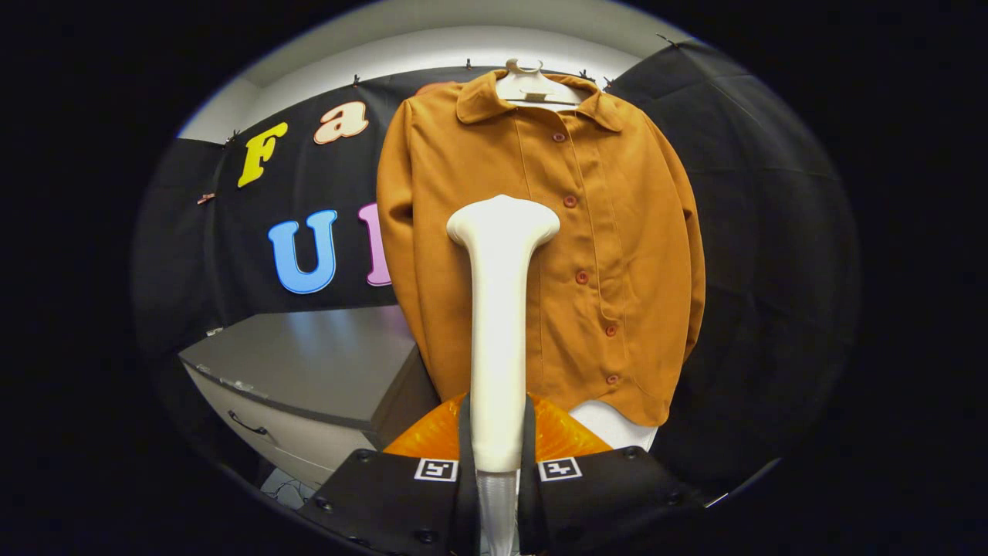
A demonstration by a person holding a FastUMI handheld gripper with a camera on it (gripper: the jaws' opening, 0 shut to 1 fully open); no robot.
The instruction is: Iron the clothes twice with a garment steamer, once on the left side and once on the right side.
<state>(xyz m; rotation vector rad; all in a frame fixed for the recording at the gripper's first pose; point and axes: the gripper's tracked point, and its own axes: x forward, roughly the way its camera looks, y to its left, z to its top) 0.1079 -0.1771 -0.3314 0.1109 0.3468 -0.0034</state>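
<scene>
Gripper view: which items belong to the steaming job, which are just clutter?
Job: garment steamer, clamped between the fingers of the gripper; orange shirt beyond it on a hanger.
Clutter: grey drawer cabinet beside the shirt.

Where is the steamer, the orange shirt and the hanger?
steamer (pixel 500 309): gripper view, middle of its white handle, gripped between the fingers.
orange shirt (pixel 641 255): gripper view, front panel beside the buttons.
hanger (pixel 532 89): gripper view, white neck inside the collar.
</scene>
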